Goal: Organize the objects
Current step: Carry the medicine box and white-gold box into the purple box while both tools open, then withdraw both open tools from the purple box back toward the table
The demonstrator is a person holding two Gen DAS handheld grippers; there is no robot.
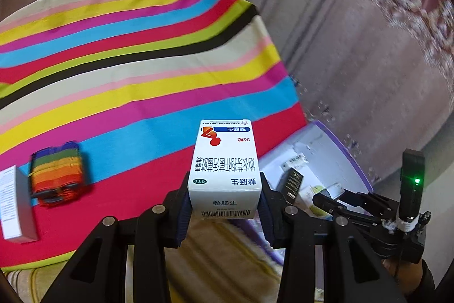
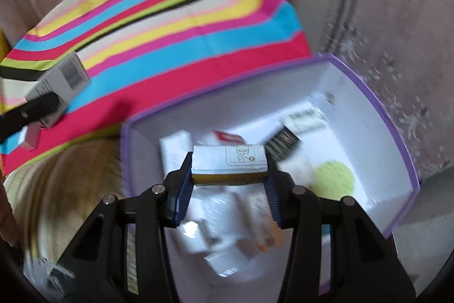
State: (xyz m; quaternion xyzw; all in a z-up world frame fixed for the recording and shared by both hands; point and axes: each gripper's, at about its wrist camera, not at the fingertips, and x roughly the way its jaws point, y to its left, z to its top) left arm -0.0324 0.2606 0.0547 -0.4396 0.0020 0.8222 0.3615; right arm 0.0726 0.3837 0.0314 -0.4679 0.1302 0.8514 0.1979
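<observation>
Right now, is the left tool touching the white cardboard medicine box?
Touching. The left wrist view shows the left tool clamping the white cardboard medicine box, pads against both sides.

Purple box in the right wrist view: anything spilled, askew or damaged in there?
Nothing spilled or damaged that I can see. The purple box holds a loose jumble of small packets lying at odd angles, but the blur hides details.

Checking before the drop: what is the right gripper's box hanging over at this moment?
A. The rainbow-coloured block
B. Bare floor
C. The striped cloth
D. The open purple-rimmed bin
D: in the right wrist view the right gripper is shut on a small white-and-yellow box directly above the white inside of the purple-rimmed bin, which already holds other packages.
</observation>
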